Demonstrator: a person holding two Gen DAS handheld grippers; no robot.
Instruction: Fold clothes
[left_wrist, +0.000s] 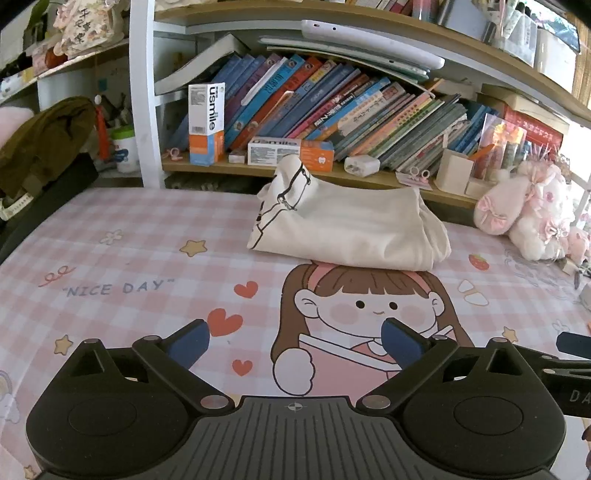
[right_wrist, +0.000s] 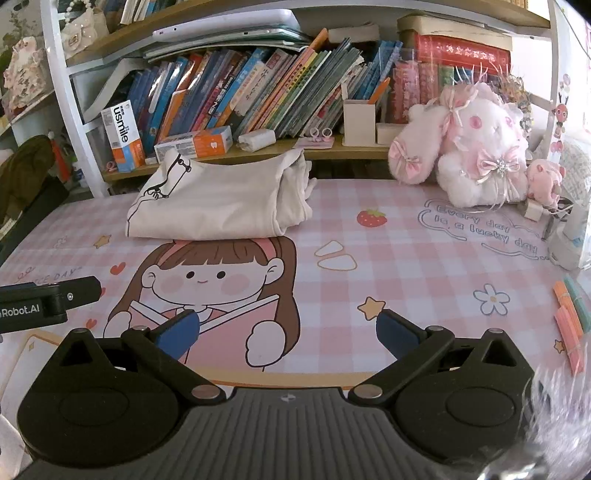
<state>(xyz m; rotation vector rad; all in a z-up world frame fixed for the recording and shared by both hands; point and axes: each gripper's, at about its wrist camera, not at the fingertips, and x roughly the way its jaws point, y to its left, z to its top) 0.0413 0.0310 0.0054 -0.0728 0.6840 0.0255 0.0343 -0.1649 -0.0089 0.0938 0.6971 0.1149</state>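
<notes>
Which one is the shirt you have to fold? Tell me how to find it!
Find the pink checked mat with the cartoon girl on it. Just past her hairband, in front of the bookshelf, lies the shirt, a cream bundle. It is the only cloth on the mat, plain cream with a black line drawing at its left end, unlike the fluffy pink plush to its right.

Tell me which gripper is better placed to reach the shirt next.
Left, marginally. The folded shirt lies almost straight ahead of the left gripper; from the right gripper it sits off to the left. Both are open and empty.
</notes>
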